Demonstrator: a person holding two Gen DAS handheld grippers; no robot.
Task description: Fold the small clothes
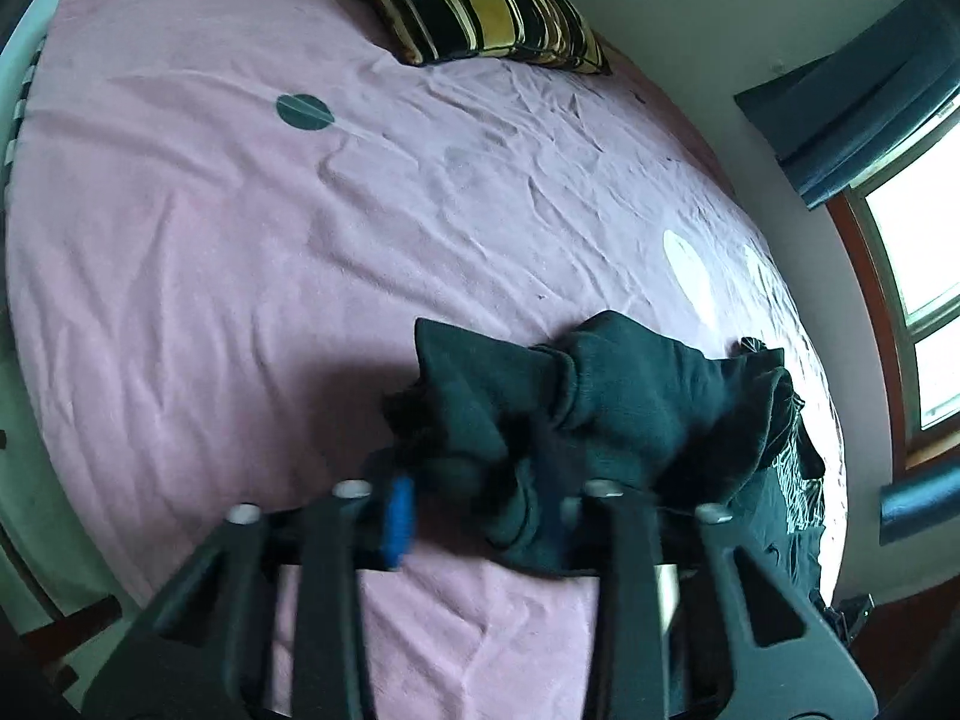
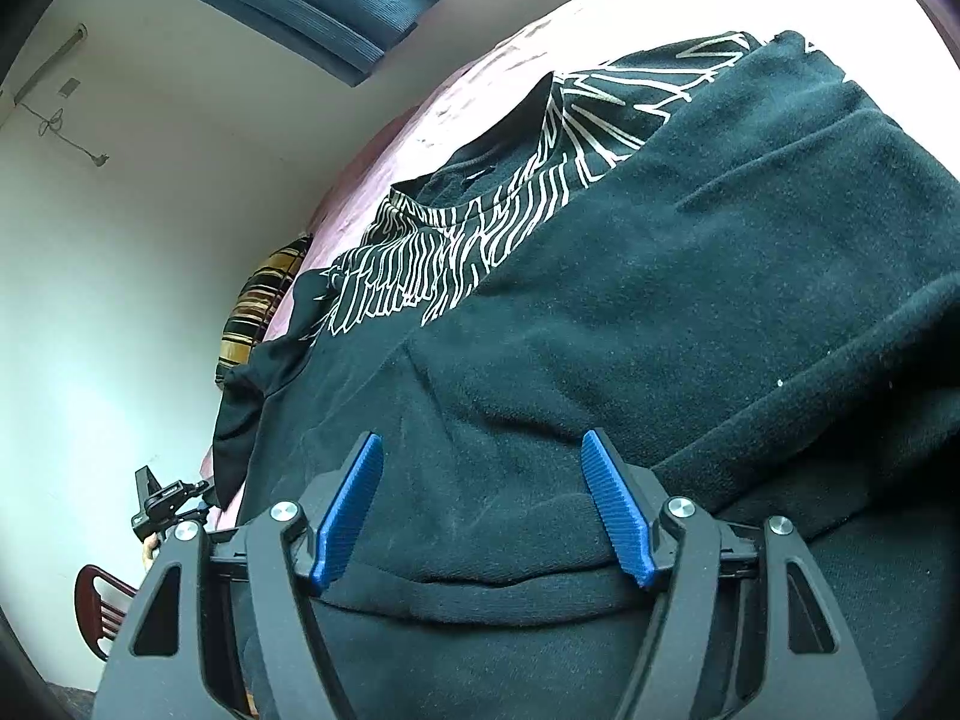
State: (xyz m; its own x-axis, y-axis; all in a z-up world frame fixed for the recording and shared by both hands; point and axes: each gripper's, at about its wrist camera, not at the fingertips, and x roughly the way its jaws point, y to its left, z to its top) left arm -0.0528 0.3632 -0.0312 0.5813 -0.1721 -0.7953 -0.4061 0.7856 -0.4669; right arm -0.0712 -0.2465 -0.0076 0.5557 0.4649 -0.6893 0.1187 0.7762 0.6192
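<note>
A dark green sweatshirt [image 1: 636,396] lies bunched on the pink bed sheet [image 1: 240,240] in the left wrist view. My left gripper [image 1: 468,480] is shut on a bunched end of it; one blue pad [image 1: 399,510] shows and cloth hides the other finger. In the right wrist view the same sweatshirt [image 2: 660,312] fills the frame. My right gripper [image 2: 483,504] stands open just above it, with a fold of its hem between the blue pads [image 2: 351,510], which do not press on it. A black shirt with white line print [image 2: 480,228] lies under the sweatshirt.
A striped black and yellow pillow [image 1: 468,0] sits at the head of the bed by the white wall. A window [image 1: 918,252] and a blue curtain [image 1: 840,114] are at the right. A dark red chair [image 2: 102,606] stands beside the bed.
</note>
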